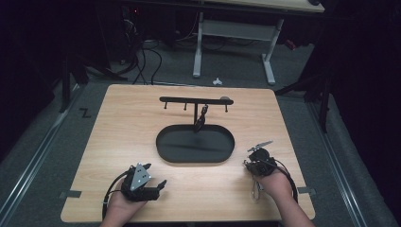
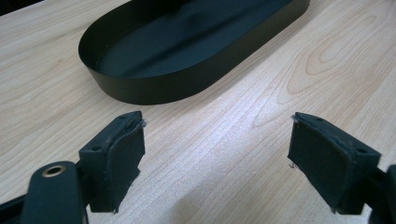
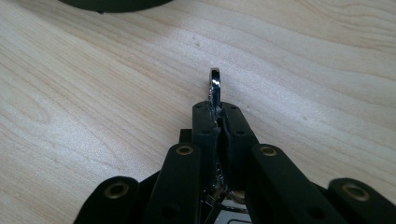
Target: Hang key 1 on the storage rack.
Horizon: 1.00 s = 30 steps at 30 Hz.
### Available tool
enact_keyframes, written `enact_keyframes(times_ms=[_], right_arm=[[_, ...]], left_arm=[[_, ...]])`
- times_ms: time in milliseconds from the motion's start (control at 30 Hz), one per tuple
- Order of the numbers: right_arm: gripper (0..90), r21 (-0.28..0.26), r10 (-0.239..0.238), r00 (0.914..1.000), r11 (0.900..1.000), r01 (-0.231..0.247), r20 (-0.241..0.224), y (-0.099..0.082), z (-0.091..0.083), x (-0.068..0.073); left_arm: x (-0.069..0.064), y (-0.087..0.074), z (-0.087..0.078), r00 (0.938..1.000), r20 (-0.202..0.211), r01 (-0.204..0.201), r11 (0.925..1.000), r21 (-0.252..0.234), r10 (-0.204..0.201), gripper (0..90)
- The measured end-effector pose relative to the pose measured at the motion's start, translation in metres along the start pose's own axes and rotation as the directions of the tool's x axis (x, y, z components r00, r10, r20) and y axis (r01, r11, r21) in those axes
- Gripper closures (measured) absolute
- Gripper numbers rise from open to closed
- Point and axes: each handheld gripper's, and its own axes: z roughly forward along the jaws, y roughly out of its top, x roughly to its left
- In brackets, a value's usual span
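A light wooden table (image 1: pixel 118 142) stands on grey carpet (image 1: pixel 47 156). Near its middle sits a black oval tray (image 1: pixel 163 153) with a low wall, seen close up in the left gripper view (image 2: pixel 154 88). From the tray's far edge rises a thin post (image 1: pixel 196 116) that bears a black crossbar (image 1: pixel 189 100) with small pegs under it. A dark item (image 1: pixel 203 116) hangs just beside the post. 2 strips of grey tape (image 1: pixel 70 194) lie on the carpet by the table's near corners. Beyond the table stand a white desk frame (image 1: pixel 234 30) and loose cables (image 1: pixel 146 56), with a small white object (image 1: pixel 217 81) on the carpet.
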Motion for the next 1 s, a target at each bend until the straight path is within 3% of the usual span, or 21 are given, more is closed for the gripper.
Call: enact_keyframes(times_ms=[167,533,1000], right_arm=[[86.2,-0.018,0.001,0.9996,0.9998,-0.002,-0.028,0.004,-0.014,0.0],[86.2,-0.082,-0.024,0.9993,0.9964,0.021,-0.03,0.012,-0.056,0.001],[86.2,-0.19,-0.027,0.9989,0.9816,0.019,-0.039,0.027,-0.096,0.002]], left_arm=[[0.0,0.0,0.0,1.0,0.0,0.002,1.0,-0.001,-0.002,18.8],[0.0,0.0,0.0,1.0,0.0,-0.002,1.0,-0.001,0.002,18.8],[0.0,0.0,-0.001,1.0,0.004,-0.001,1.0,-0.005,0.001,18.8]])
